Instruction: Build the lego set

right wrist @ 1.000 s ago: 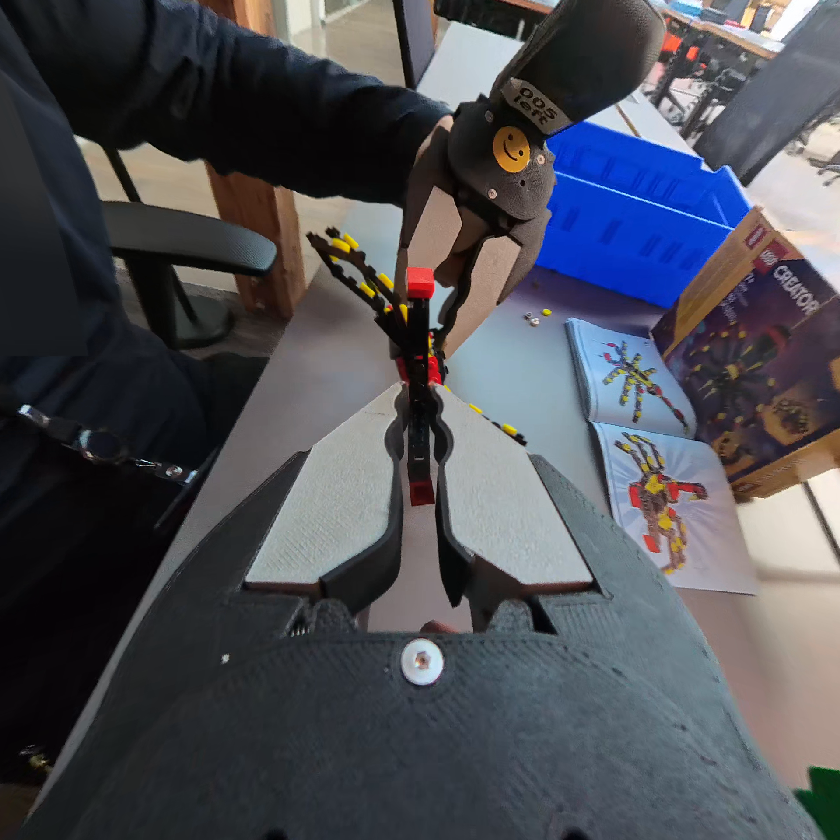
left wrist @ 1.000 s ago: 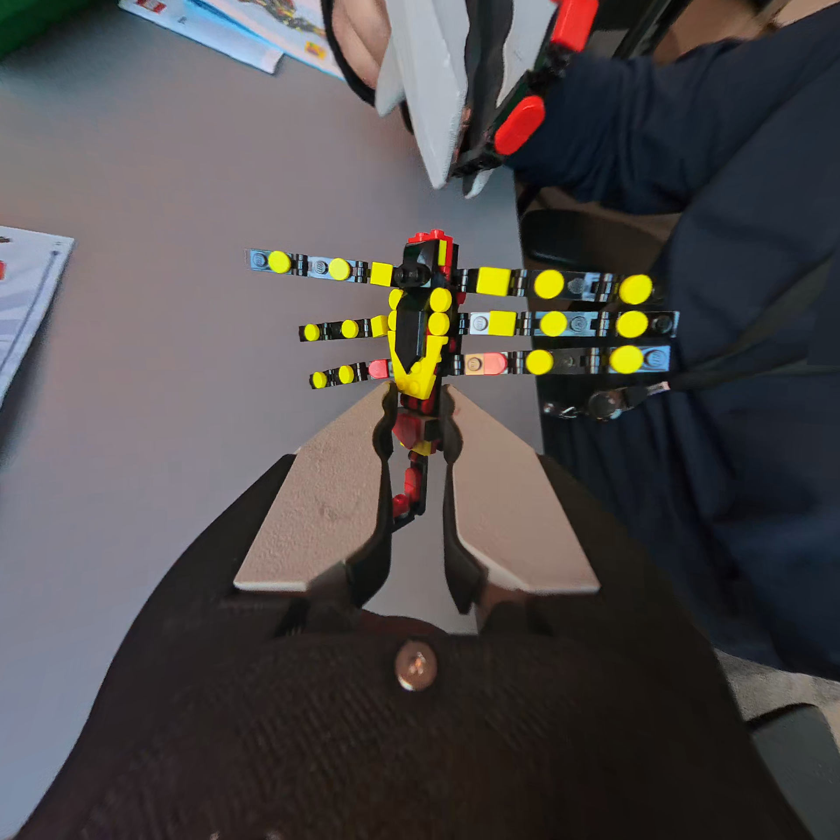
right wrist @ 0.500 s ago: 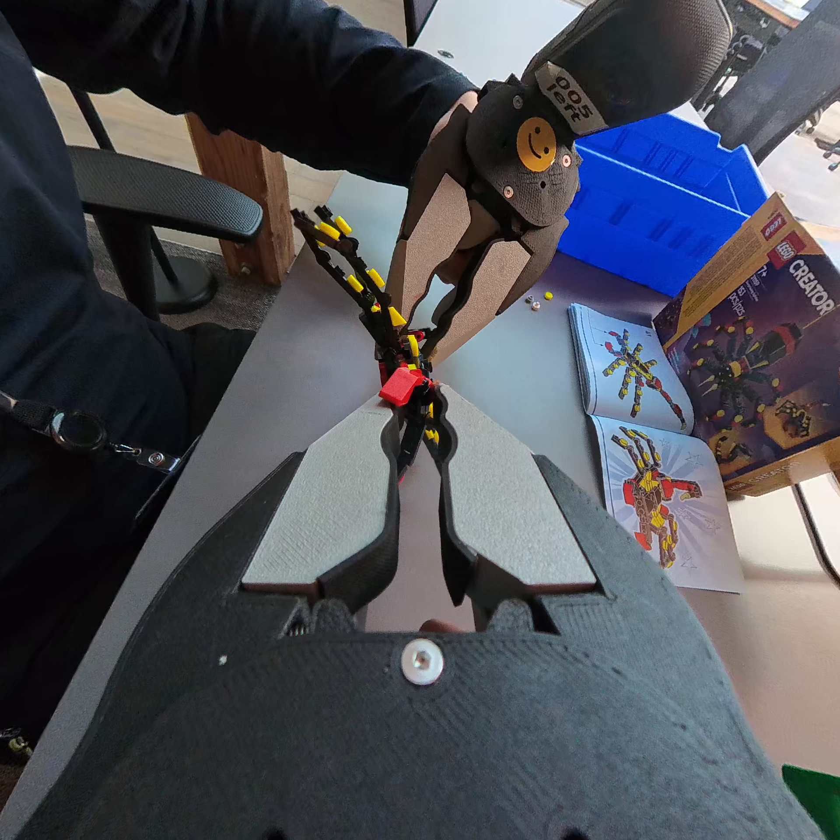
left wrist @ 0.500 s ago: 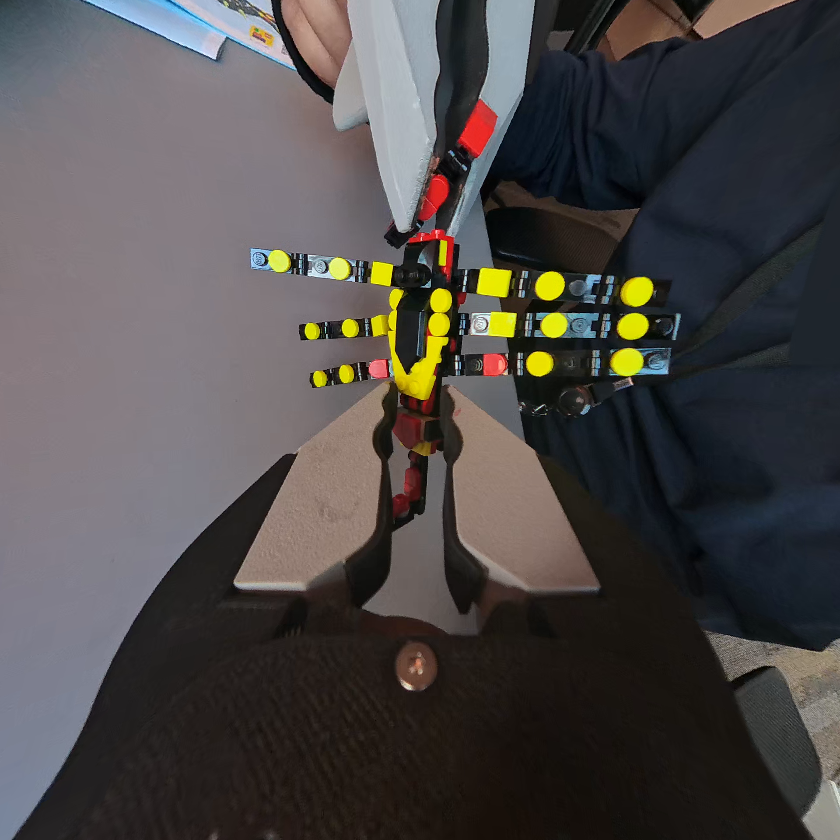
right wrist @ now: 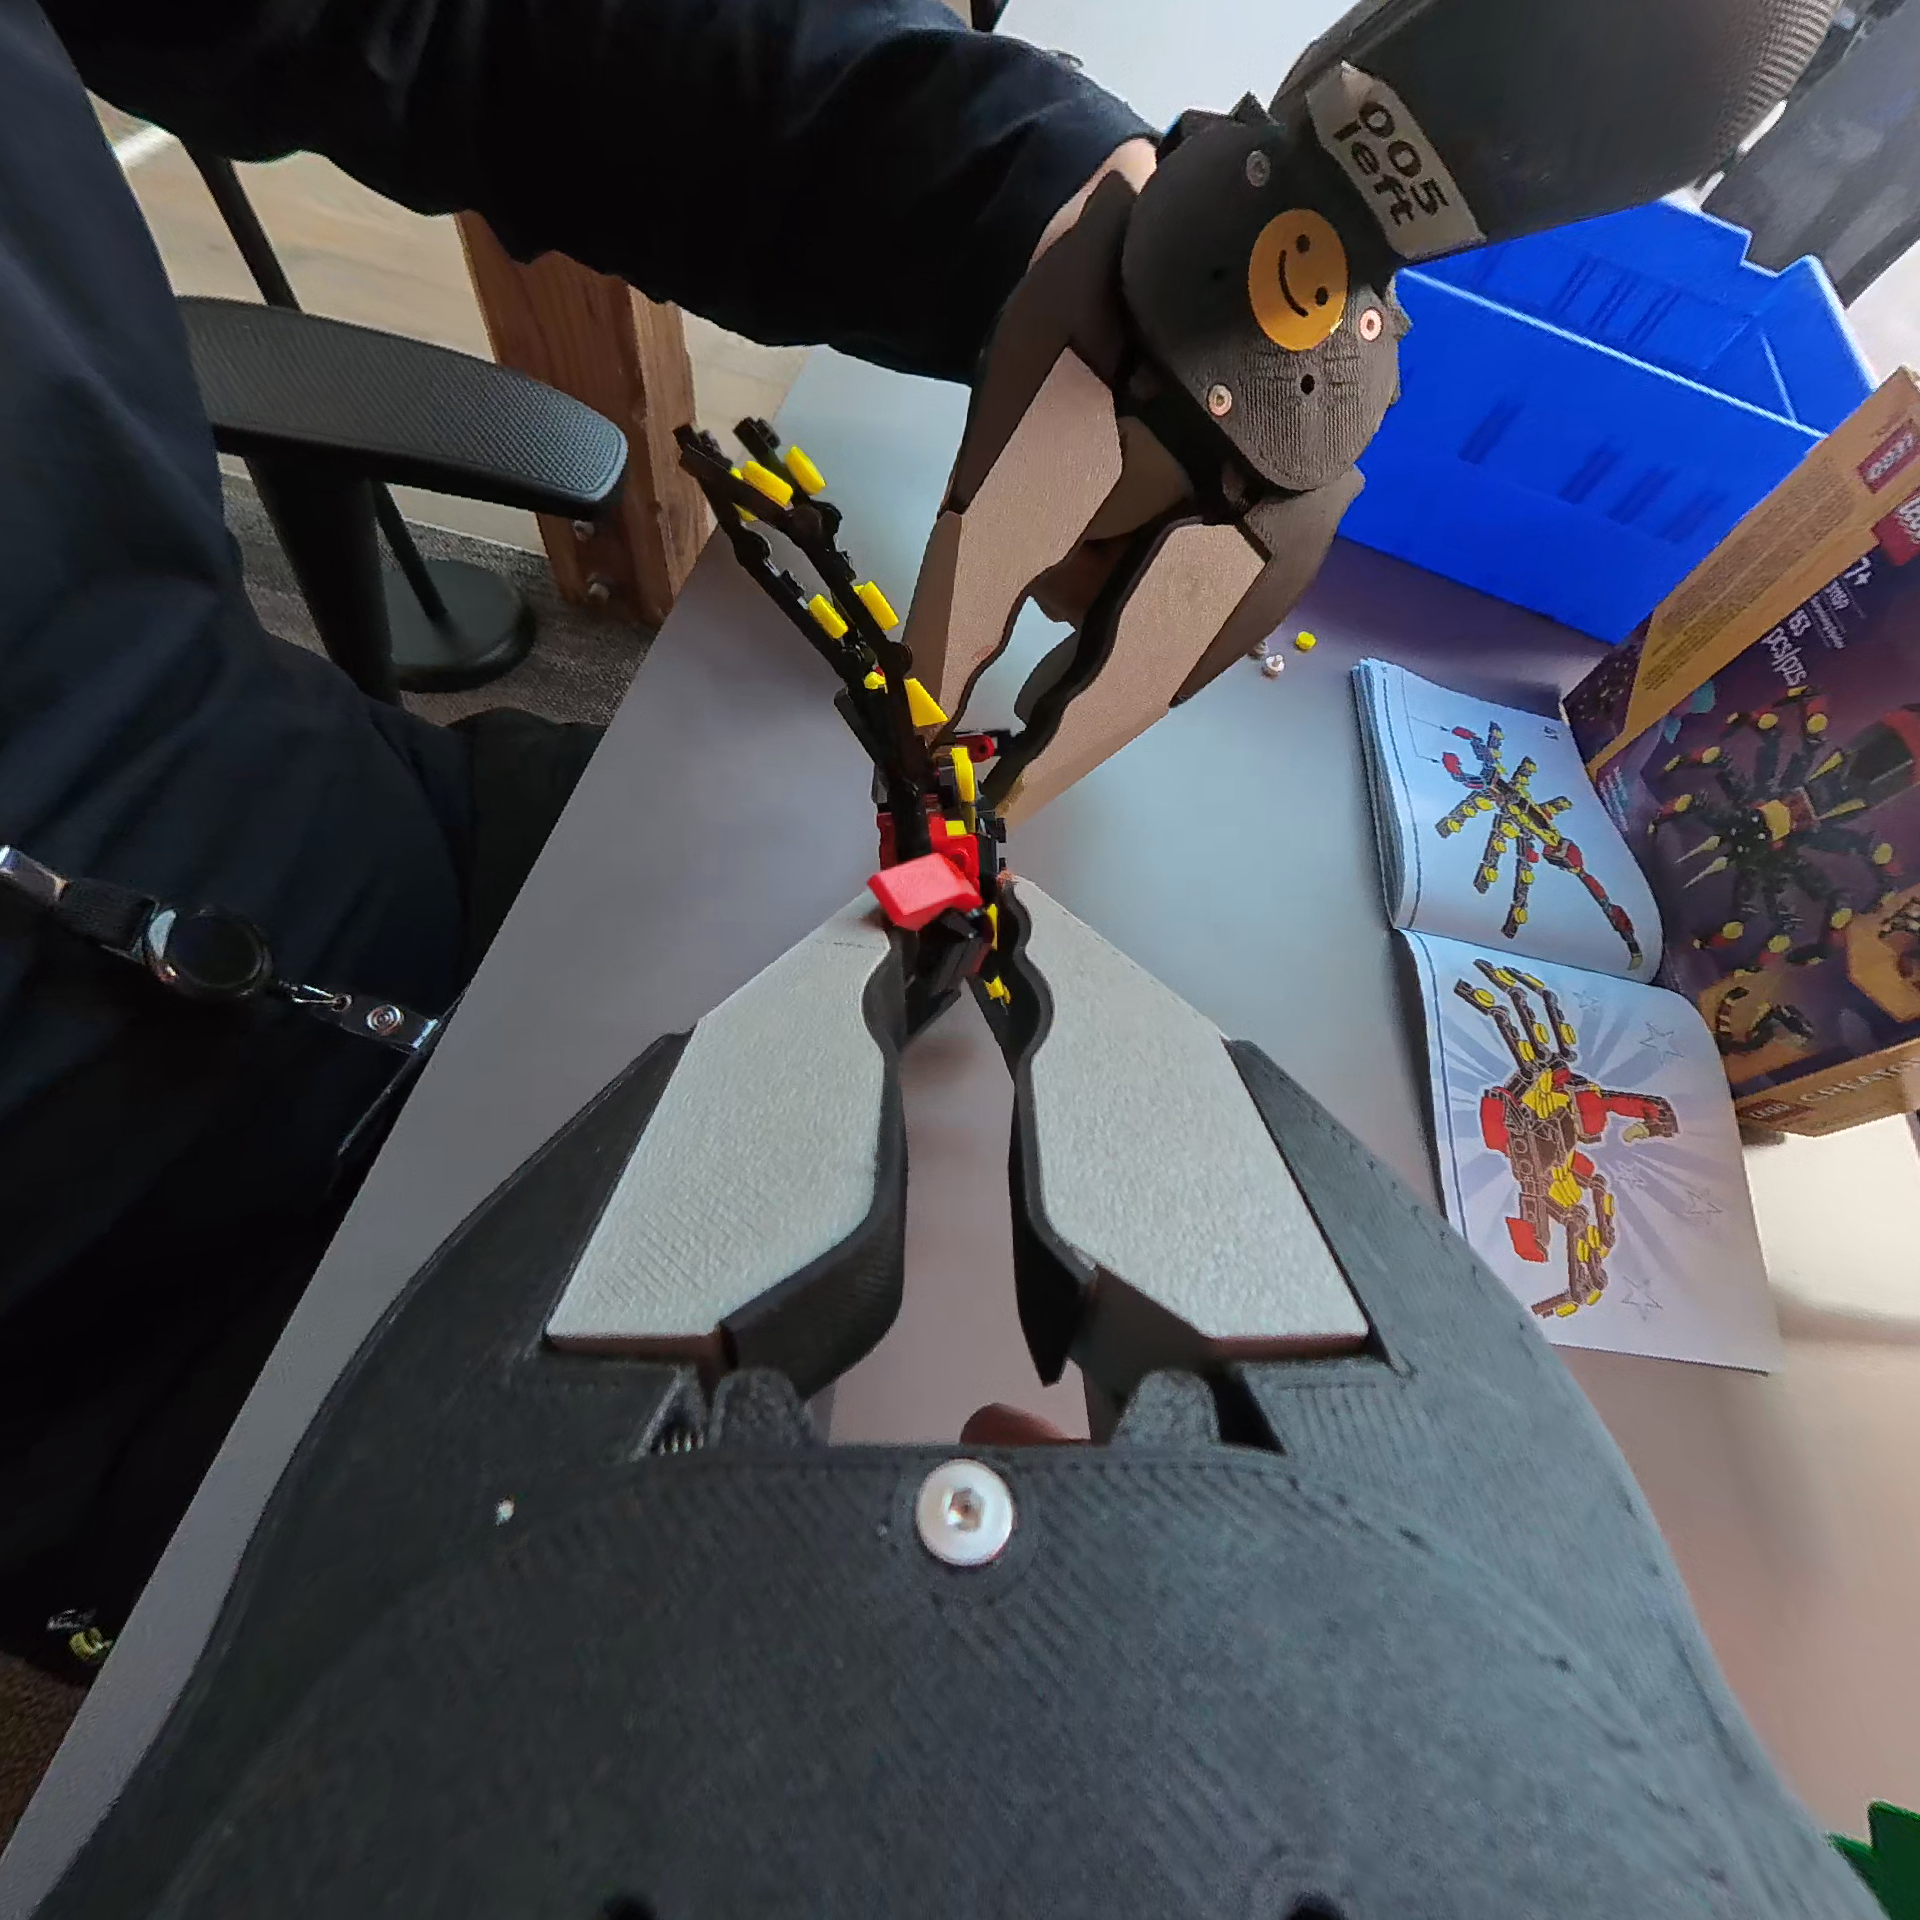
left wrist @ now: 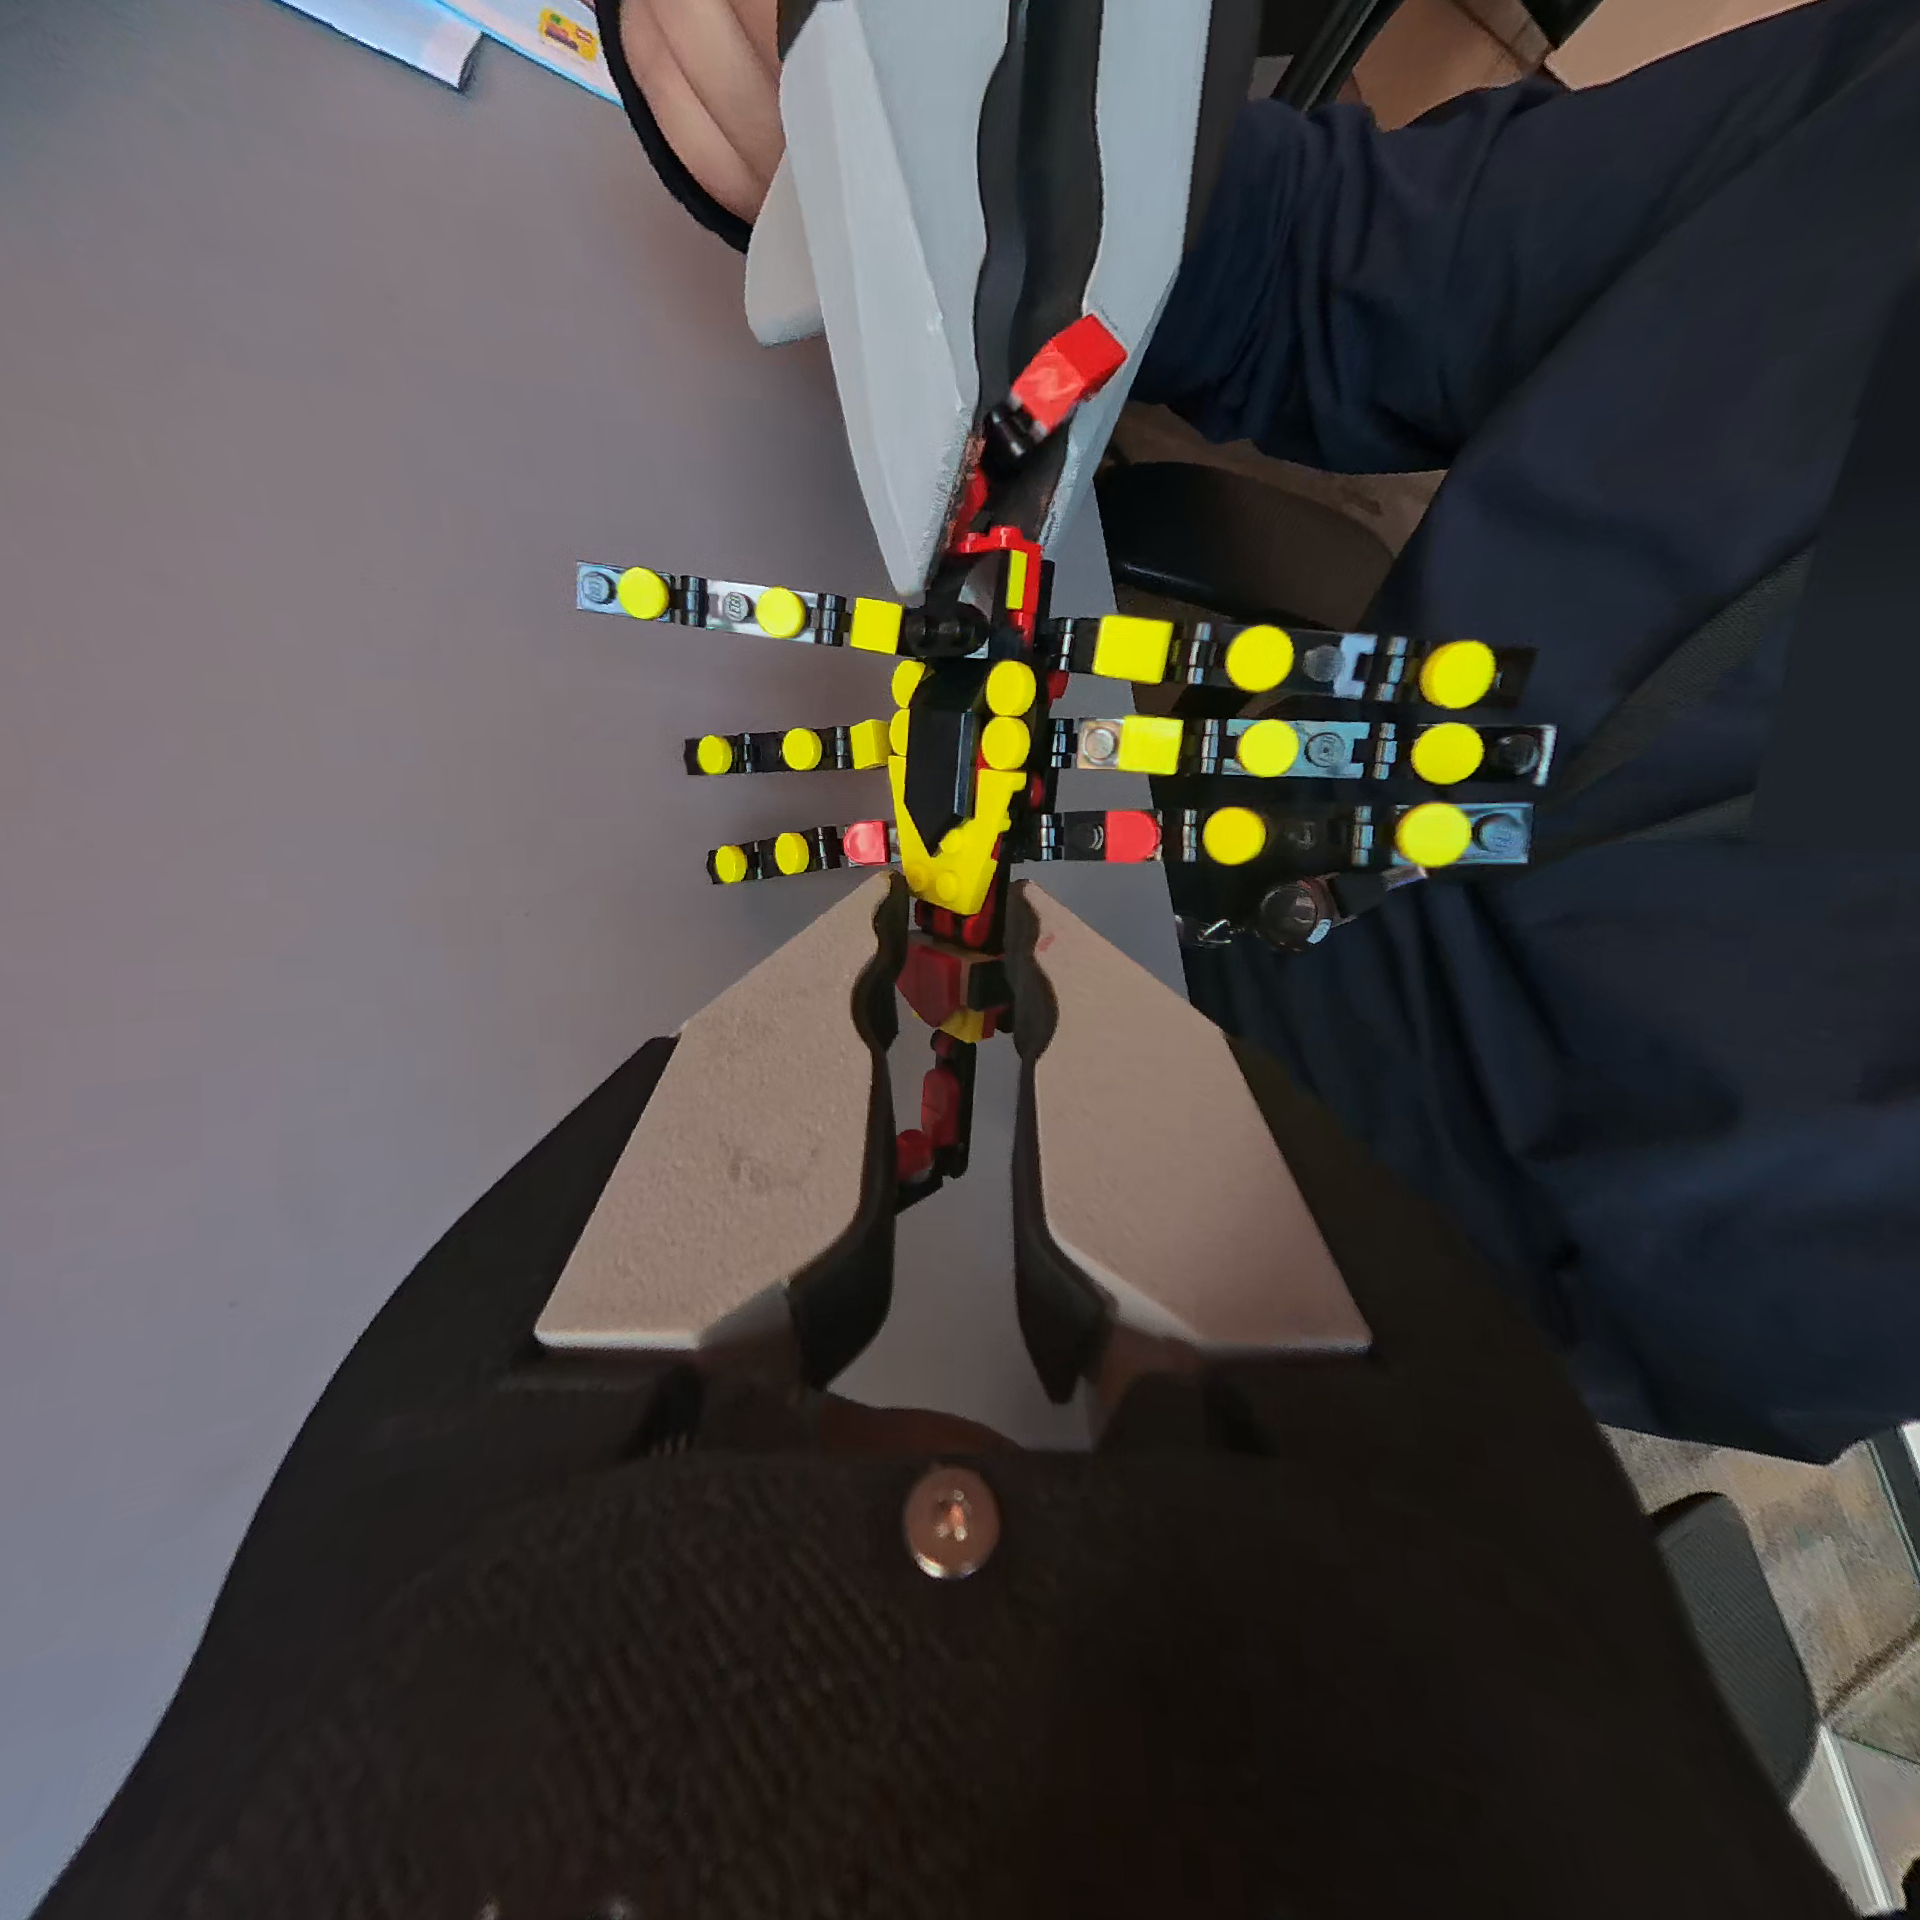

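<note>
Closest to us in the left wrist view, the left tongs (left wrist: pixel 954 914) are clamped on the red and black tail end of the lego spider (left wrist: pixel 961 769), holding it up above the grey desk (left wrist: pixel 312 727). Just past the tips we see its yellow and black body, with three black legs dotted in yellow spreading out to each side. At the far end of the body, the right tongs (left wrist: pixel 1003 520) come down from above and meet it, pinching a thin black and red leg piece (left wrist: pixel 1039 405) whose red end block pokes out from between the pale fingers (left wrist: pixel 883 312). From the right wrist view, we see the right tongs (right wrist: pixel 951 914) nipped around that same piece, its red block (right wrist: pixel 920 888) sitting right at the tips and pressed up against the spider (right wrist: pixel 935 800), while the left tongs (right wrist: pixel 966 748) grip the model from the opposite side. We cannot tell whether the piece is seated on the model yet. Further out on the desk (right wrist: pixel 1195 883), to the right, an open instruction booklet (right wrist: pixel 1538 1018) lies flat, with the set's box (right wrist: pixel 1787 748) just beside it. Two tiny loose pieces (right wrist: pixel 1286 652) lie near the blue bin (right wrist: pixel 1621 416) at the back.
</note>
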Demonstrator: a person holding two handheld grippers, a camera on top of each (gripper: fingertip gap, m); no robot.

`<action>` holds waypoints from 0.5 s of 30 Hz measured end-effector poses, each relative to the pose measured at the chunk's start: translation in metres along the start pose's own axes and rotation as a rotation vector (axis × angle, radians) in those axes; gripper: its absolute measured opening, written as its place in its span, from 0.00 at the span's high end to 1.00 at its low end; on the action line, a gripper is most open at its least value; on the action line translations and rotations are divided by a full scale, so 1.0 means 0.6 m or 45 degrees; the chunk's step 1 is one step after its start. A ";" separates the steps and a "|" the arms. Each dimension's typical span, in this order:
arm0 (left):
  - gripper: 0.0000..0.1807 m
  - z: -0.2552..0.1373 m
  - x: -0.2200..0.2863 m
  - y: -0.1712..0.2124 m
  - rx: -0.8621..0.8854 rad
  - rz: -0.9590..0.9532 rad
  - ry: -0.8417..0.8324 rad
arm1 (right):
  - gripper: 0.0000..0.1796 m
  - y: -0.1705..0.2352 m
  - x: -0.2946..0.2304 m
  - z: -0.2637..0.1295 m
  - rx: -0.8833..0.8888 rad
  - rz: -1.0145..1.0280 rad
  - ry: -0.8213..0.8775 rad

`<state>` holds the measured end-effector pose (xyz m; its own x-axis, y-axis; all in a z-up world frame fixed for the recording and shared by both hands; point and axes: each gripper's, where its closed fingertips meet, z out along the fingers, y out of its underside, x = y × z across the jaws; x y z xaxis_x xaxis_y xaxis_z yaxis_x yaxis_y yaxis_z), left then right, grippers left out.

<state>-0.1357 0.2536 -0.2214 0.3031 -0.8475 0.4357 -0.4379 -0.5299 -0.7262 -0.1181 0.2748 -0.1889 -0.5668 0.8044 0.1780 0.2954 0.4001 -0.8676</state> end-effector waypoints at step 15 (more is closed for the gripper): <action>0.75 -0.019 -0.057 -0.027 0.198 0.307 -0.709 | 0.94 0.035 0.048 -0.013 -0.022 0.250 0.060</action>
<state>-0.1486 0.2911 -0.2184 0.6252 -0.7779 -0.0624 -0.4336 -0.2798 -0.8565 -0.1222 0.3095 -0.1982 -0.4607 0.8871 0.0283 0.4096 0.2408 -0.8799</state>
